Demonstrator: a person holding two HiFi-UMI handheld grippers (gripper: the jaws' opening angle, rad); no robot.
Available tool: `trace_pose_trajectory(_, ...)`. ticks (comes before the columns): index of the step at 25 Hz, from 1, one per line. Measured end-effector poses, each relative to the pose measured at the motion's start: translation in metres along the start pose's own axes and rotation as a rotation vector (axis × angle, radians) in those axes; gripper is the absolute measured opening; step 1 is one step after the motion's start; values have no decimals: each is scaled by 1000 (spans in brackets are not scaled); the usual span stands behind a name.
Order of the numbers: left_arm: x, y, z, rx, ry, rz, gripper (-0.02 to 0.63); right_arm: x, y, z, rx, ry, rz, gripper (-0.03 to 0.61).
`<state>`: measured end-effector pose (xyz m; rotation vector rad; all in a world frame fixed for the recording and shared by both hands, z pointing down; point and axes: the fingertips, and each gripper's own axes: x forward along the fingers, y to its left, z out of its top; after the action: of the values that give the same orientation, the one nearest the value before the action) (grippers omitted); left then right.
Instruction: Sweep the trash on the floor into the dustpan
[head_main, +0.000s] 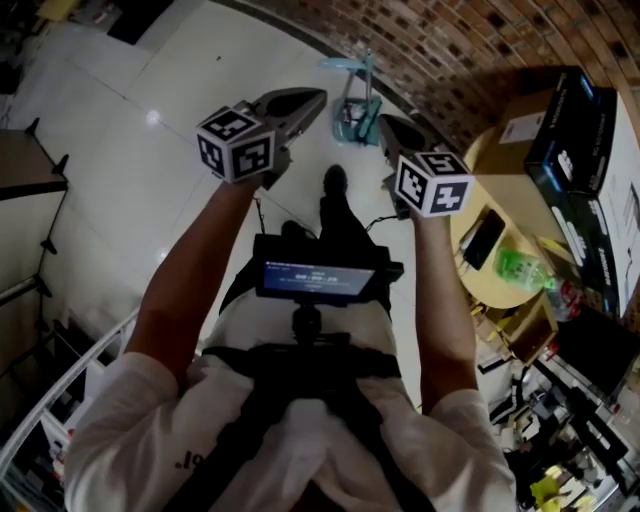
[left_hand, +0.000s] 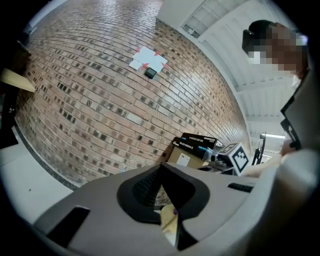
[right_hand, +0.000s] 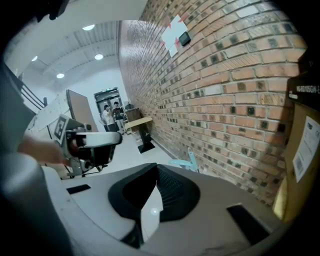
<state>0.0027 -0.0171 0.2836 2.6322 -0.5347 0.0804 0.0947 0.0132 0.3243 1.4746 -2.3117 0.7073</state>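
Two tools closed, empty: left tool (head_main: 318, 97), right tool (head_main: 388, 122) | risk: closed jaws may topple teal plastic dustpan (head_main: 353, 124) beside red brick wall (head_main: 450, 40), not grip it

Teal dustpan (head_main: 354, 116) upright on floor nr brick wall (handle up)

The pale floor tiles (head_main: 150, 120) at upper left shine glossy with lamp glare, the brick wall (left_hand: 100, 90) looks rough and matt, the left gripper (head_main: 316, 98) and right gripper (head_main: 386, 122) have smooth matt grey plastic shells, and the dustpan (head_main: 352, 118) at top centre looks like teal plastic.
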Motion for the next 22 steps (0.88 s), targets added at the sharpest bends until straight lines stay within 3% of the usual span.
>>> trace_pose_trajectory(9, 13, -16, 16, 12, 15, 76, 3, -37, 114, 25, -159, 10, 245, 12)
trace_pose_trajectory(18, 60, -58, 4, 9, 67, 98, 3, -73, 116, 37, -184, 13, 344, 12)
trace_pose_trajectory(22, 81, -82, -2, -10, 51, 89, 3, -92, 100, 34, -220, 17, 365, 11)
